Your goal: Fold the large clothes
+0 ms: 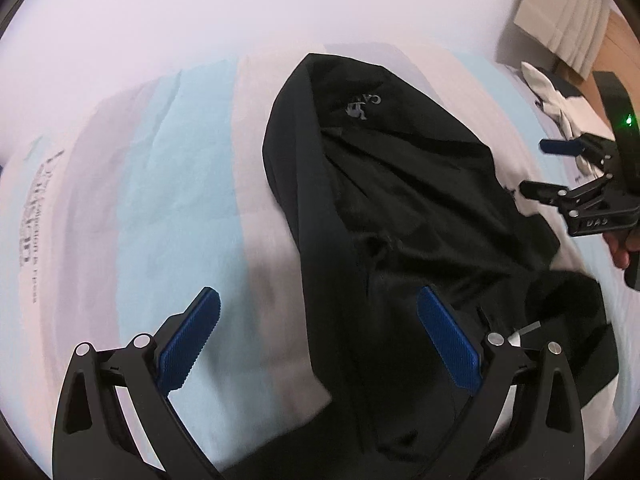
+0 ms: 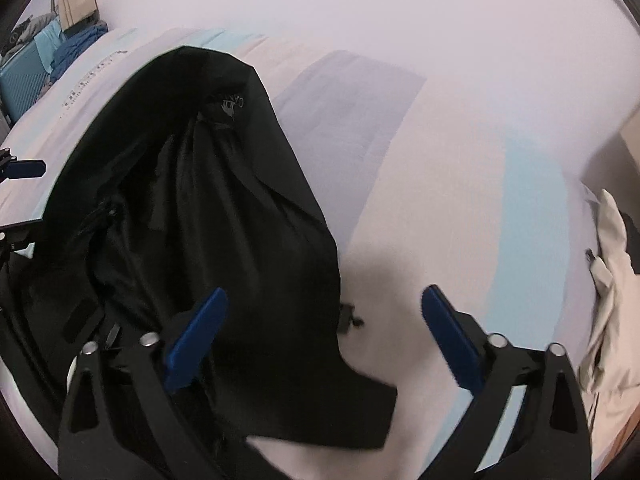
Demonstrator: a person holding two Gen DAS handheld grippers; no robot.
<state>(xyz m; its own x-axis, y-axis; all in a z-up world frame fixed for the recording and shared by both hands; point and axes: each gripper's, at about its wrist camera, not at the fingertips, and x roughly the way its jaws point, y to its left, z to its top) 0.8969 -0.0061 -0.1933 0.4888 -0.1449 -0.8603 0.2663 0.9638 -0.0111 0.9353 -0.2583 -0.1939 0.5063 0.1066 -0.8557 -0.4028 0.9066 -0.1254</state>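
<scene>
A black jacket [image 1: 400, 200] lies crumpled on the bed, with a small pale logo [image 1: 362, 106] near its far end. My left gripper [image 1: 320, 320] hangs open above the jacket's left edge, its blue pads [image 1: 192, 340] wide apart and holding nothing. At the right of this view my right gripper [image 1: 540, 168] is also open, held by a hand [image 1: 620, 244]. In the right wrist view the jacket [image 2: 180, 200] fills the left half. My right gripper [image 2: 324, 320] stands open over its right edge and hem. The left gripper [image 2: 20, 196] shows at the left border.
The bed sheet [image 1: 180, 160] has pale blue, pink and lilac stripes with printed text at the left. White clothes [image 1: 552, 96] lie at the bed's far right, and a cream garment [image 2: 608, 280] lies at the right. A blue suitcase [image 2: 20, 84] stands beyond the bed.
</scene>
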